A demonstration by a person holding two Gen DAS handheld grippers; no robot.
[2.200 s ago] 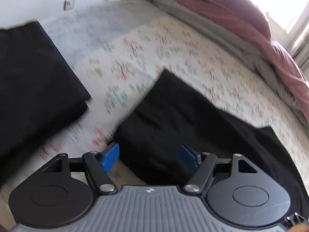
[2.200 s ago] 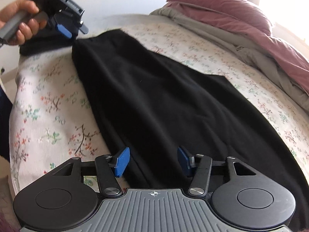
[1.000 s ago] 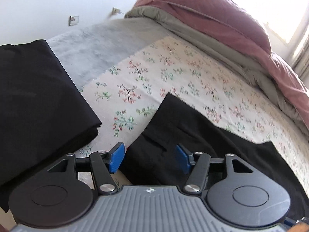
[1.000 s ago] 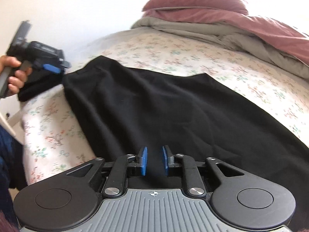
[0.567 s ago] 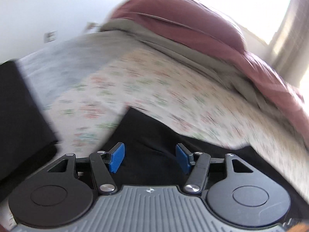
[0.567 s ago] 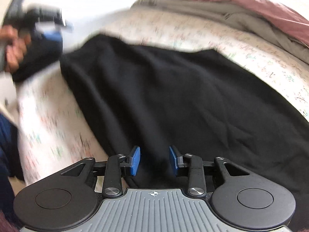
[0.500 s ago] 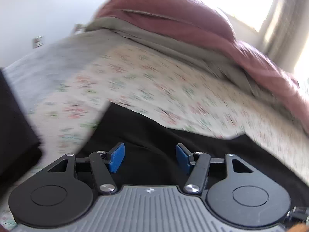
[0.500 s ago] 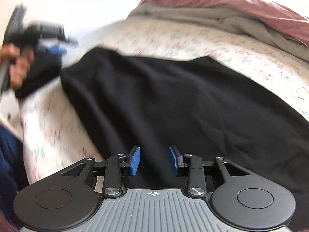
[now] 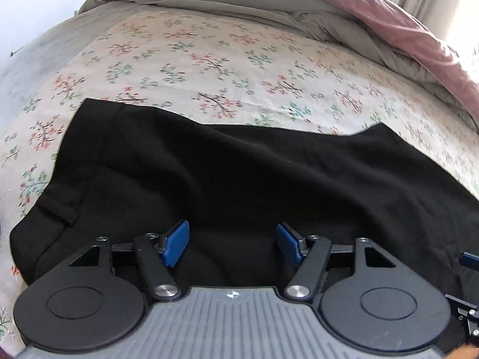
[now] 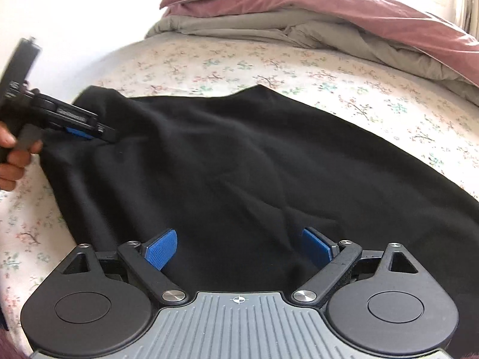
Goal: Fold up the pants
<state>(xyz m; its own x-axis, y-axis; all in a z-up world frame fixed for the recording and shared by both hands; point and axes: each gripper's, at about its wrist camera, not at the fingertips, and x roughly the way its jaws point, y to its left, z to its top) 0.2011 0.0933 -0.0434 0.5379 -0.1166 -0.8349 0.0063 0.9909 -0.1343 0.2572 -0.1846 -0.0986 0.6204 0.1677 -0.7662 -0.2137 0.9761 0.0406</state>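
Between my right gripper's jaws lies the near edge of the black pants, spread flat across the bed with its floral sheet. Those jaws have just been opening and now stand wide apart, blue pads clear of the cloth on both sides, gripping nothing. Ahead of them the fabric runs on in shallow wrinkles; past its far edge sit a grey blanket and a dusty-pink duvet, bunched against the head of the bed.

Off to the left of those jaws, a hand holds my left gripper over the waistband end of the pants. From its own camera, the left gripper also has its jaws spread, having just been opening a little further, with the black cloth directly below and between them. I think the pads hang just above the fabric, though the dark cloth makes that hard to judge. To the left of these jaws I see a belt loop and the waistband seam.
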